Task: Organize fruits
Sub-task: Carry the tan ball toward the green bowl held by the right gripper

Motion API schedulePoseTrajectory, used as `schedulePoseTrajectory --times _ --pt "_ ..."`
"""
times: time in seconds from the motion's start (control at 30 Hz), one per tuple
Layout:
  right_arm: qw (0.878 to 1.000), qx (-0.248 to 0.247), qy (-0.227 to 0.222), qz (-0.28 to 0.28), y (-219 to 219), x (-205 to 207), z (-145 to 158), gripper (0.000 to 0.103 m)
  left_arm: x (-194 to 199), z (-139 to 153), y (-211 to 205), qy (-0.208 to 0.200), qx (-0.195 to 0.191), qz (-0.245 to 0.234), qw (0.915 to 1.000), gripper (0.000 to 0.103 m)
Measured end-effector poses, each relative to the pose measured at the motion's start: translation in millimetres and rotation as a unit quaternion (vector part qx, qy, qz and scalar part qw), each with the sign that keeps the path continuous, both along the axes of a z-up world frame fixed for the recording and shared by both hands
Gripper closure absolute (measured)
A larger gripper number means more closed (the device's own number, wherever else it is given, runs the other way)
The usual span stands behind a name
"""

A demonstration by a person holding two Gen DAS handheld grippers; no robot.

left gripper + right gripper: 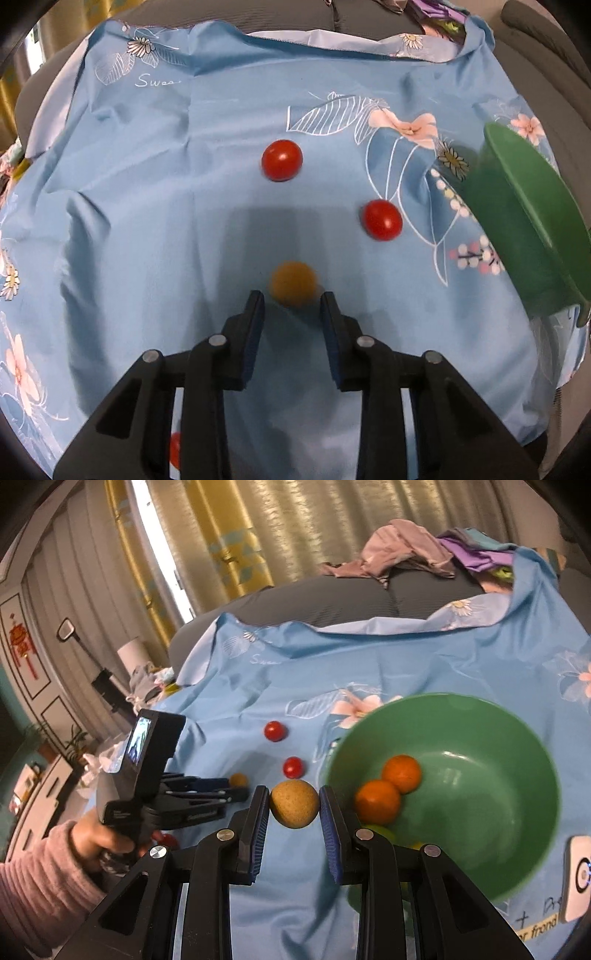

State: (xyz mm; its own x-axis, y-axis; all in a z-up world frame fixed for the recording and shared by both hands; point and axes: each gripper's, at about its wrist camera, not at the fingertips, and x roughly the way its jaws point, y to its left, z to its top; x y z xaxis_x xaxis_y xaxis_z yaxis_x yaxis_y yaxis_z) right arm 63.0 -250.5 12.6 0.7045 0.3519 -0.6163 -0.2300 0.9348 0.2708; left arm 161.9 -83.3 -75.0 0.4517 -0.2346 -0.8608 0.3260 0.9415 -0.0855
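My right gripper is shut on a round tan fruit, held above the blue cloth just left of the green bowl. The bowl holds two oranges and a yellow-green fruit low inside. My left gripper is open above the cloth, with a small yellow-brown fruit lying just beyond its fingertips; this fruit also shows in the right wrist view. Two red tomatoes lie farther out on the cloth. The bowl shows at the right of the left wrist view.
A blue flowered cloth covers a grey sofa. Another red fruit peeks out under my left gripper. Crumpled clothes lie at the back of the sofa. A white device sits by the bowl at the right edge.
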Motion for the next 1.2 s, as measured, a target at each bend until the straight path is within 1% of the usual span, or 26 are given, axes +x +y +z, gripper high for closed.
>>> schedulePoseTrajectory --times 0.1,0.17,0.23,0.3,0.33,0.37,0.4,0.47,0.57,0.63,0.73,0.8,0.93,1.03,1.07,1.1,1.2 --pt "1.000 -0.002 0.005 0.004 3.9 4.6 -2.3 0.074 2.9 -1.0 -1.1 -0.004 0.000 -0.006 1.0000 0.073" --pt "1.000 -0.004 0.008 0.006 5.4 6.2 -3.7 0.074 6.1 -1.9 -0.1 -0.006 -0.004 -0.004 1.0000 0.071" --pt "1.000 -0.004 0.009 0.007 6.6 8.0 -3.9 0.074 15.7 -2.4 2.3 -0.007 -0.003 0.007 0.9999 0.069" --pt "1.000 -0.003 0.008 0.008 7.4 8.1 -3.7 0.074 22.9 0.7 6.9 -0.013 -0.001 0.024 0.9996 0.063" --pt "1.000 -0.001 0.008 0.008 7.8 7.8 -3.4 0.074 27.7 1.4 11.3 -0.011 -0.005 0.035 0.9993 0.061" --pt "1.000 0.001 0.007 0.010 8.2 8.3 -3.8 0.074 33.6 2.4 16.3 -0.005 -0.018 0.043 0.9989 0.059" --pt "1.000 0.002 0.007 0.012 9.0 9.3 -4.1 0.074 39.1 4.0 19.6 -0.009 -0.025 0.048 0.9985 0.058" --pt "1.000 0.002 0.009 0.016 12.1 13.1 -5.8 0.074 47.9 6.2 18.8 -0.015 -0.008 0.051 0.9985 0.058" --pt "1.000 0.005 0.012 0.022 16.4 18.8 -8.8 0.074 61.7 8.2 13.9 -0.014 -0.004 0.048 0.9988 0.058" --pt "1.000 0.008 0.013 0.028 19.3 21.3 -10.7 0.074 71.4 7.6 15.0 -0.015 0.007 0.057 0.9982 0.059" --pt "0.999 0.009 0.014 0.033 23.0 25.6 -13.1 0.074 82.0 3.8 22.0 -0.007 0.008 0.075 0.9971 0.060" --pt "0.999 0.011 0.015 0.036 25.0 29.1 -14.2 0.074 87.5 1.1 29.0 -0.004 0.003 0.091 0.9959 0.060" --pt "0.999 0.009 0.018 0.044 30.5 36.0 -17.9 0.074 92.8 0.9 34.6 -0.008 -0.004 0.097 0.9952 0.061" --pt "0.999 0.010 0.021 0.047 34.4 40.8 -21.0 0.074 91.9 1.2 29.5 -0.016 0.009 0.088 0.9960 0.069" --pt "0.999 0.009 0.022 0.048 35.1 41.8 -21.9 0.074 91.8 1.0 27.1 -0.018 0.018 0.083 0.9962 0.075" --pt "0.999 0.007 0.023 0.048 36.7 43.6 -22.8 0.074 92.7 1.0 25.9 -0.020 0.026 0.079 0.9963 0.079" --pt "0.998 0.003 0.027 0.048 39.7 47.1 -24.6 0.074 90.8 1.2 26.4 -0.013 0.033 0.072 0.9967 0.079"
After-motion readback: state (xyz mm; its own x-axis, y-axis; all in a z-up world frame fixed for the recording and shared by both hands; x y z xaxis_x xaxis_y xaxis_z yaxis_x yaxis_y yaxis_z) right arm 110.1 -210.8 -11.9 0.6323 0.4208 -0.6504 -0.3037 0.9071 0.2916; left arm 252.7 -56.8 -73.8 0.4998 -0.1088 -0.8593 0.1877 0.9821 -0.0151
